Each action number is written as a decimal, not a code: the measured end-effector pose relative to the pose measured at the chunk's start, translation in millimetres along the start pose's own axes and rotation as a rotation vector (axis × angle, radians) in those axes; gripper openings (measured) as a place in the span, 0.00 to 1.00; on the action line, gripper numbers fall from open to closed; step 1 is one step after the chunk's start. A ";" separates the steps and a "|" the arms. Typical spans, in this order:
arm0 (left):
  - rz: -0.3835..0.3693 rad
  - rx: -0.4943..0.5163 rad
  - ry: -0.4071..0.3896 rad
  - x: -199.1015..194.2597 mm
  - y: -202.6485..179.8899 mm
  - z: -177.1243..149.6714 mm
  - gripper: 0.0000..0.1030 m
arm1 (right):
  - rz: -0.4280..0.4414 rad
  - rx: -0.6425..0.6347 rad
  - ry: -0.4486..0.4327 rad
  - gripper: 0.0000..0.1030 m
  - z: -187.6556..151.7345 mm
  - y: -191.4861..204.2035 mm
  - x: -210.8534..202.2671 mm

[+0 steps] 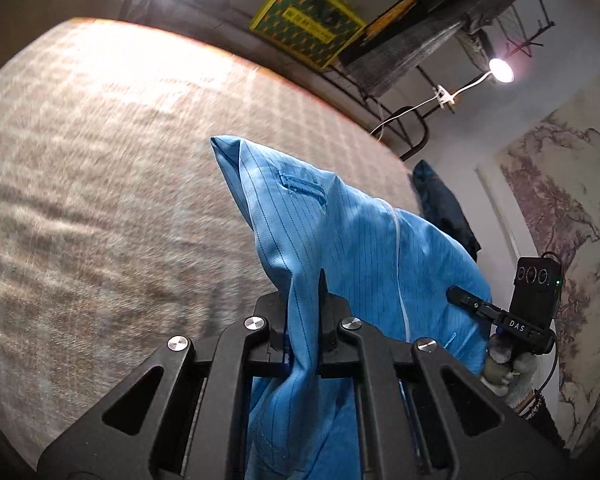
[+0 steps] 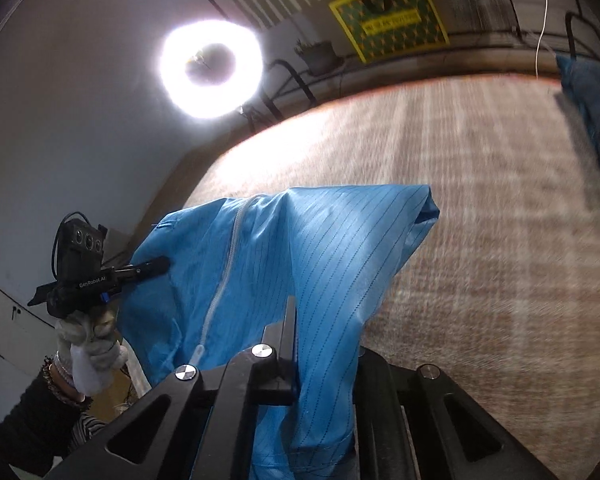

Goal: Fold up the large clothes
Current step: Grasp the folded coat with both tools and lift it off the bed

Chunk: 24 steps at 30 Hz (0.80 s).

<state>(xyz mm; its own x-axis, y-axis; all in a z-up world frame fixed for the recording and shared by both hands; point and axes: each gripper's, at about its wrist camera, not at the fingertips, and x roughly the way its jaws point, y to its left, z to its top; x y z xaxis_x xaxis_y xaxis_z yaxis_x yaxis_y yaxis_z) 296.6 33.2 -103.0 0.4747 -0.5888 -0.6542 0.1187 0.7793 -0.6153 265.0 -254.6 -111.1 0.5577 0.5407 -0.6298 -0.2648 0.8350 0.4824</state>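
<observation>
My left tongs point(image 1: 304, 320) and right tongs point(image 2: 296, 344) each clamp the pinstriped blue garment point(image 1: 340, 240), its white zipper point(image 2: 224, 272) hanging between them.

a ring light point(image 2: 211, 69) glares above the beige woven bed cover point(image 1: 100, 184).

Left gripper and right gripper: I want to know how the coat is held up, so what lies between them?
The blue coat spans between left gripper and right gripper, each shut on it; both wrist views show this.
</observation>
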 end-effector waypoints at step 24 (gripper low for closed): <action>-0.222 0.227 0.091 145.8 -221.8 18.3 0.04 | -0.234 0.058 -0.200 0.03 3.1 -123.6 -195.4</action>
<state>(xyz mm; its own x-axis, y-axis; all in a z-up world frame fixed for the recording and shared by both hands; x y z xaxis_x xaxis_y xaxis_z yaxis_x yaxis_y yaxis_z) 355.4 -221.6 -53.8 0.3367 -0.7587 -0.5577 0.4068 0.6514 -0.6405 191.1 -463.8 -45.7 0.7433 0.2993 -0.5983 -0.0688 0.9238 0.3765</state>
